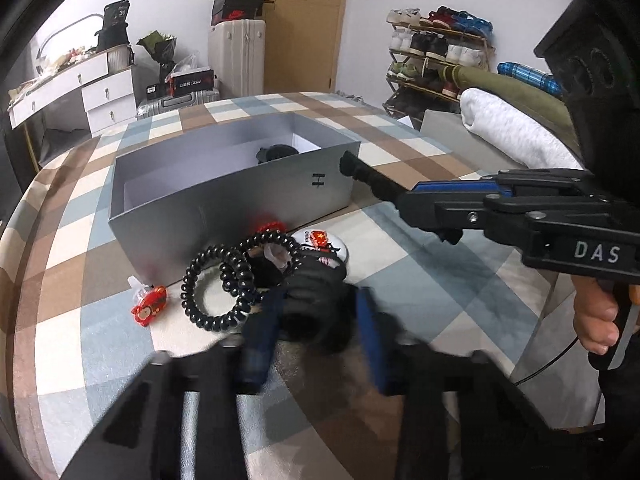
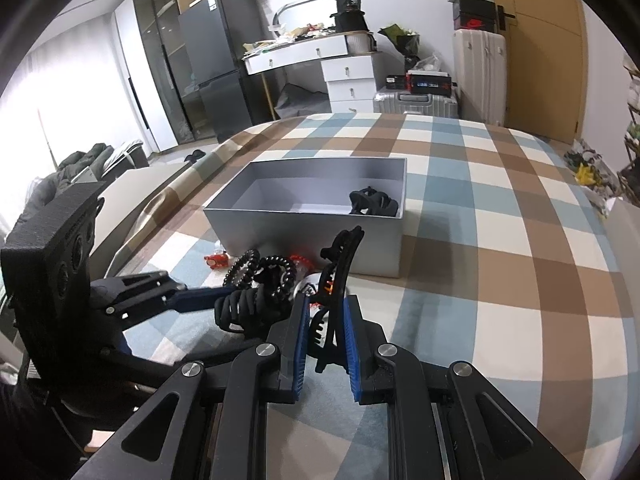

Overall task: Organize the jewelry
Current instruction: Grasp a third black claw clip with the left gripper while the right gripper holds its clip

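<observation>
On a checked cloth stands an open grey box (image 1: 224, 204) (image 2: 304, 220) with one black claw clip (image 2: 374, 202) (image 1: 276, 153) inside. In front of it lie black spiral hair ties (image 1: 216, 280) (image 2: 276, 266), a small red clip (image 1: 149, 305) (image 2: 216, 261) and a round badge (image 1: 326, 245). My left gripper (image 1: 316, 306) (image 2: 224, 299) sits low over this pile, its blue pads pressed on a chunky black claw clip (image 1: 320, 320) (image 2: 250, 308). My right gripper (image 2: 328, 304) (image 1: 412, 200) is shut on a long black hair clip (image 2: 340, 268) (image 1: 362, 170), held just before the box's front wall.
A person's hand (image 1: 596, 320) holds the right gripper's handle. A folded white towel (image 1: 512, 132) lies at the right of the table. Behind are a white drawer desk (image 2: 344, 68), suitcases (image 2: 480, 60), a shoe rack (image 1: 436, 56) and a dark fridge (image 2: 216, 64).
</observation>
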Available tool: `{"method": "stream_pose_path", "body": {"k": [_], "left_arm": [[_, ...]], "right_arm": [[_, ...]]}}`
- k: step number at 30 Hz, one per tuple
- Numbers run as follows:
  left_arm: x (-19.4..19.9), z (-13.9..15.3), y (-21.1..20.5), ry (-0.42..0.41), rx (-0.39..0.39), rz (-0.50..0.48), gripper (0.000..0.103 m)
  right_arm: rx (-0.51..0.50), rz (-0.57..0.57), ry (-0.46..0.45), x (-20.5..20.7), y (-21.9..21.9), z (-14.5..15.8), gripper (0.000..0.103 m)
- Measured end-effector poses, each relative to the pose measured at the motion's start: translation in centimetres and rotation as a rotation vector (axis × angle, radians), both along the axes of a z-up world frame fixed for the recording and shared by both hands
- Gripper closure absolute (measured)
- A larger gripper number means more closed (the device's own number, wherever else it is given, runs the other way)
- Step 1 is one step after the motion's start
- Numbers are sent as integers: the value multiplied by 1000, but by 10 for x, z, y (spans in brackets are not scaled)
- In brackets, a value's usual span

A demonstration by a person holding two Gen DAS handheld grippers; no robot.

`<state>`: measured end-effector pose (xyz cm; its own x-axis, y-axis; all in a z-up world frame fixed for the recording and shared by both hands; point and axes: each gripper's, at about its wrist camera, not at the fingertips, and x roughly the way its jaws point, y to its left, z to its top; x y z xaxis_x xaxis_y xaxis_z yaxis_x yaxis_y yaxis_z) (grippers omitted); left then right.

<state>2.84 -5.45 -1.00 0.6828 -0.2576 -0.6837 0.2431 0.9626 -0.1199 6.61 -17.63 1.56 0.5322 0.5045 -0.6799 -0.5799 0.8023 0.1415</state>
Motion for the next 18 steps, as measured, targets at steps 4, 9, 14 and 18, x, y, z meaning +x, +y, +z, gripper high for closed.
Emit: {"method": "stream_pose_path", "body": {"k": [4, 9, 14, 18], "left_arm": [[-5, 8, 3, -32, -32, -1, 77], [-7, 14, 6, -60, -51, 10, 78], [-8, 19, 13, -83, -81, 22, 77], [-10, 27, 18, -109, -113, 18, 77]], "right_arm": [[2, -3, -6, 0, -2, 1, 87], [14, -8, -13, 0, -4, 2, 87], [30, -11, -26, -1, -5, 5, 87], [48, -7, -35, -2, -6, 8, 87]]}}
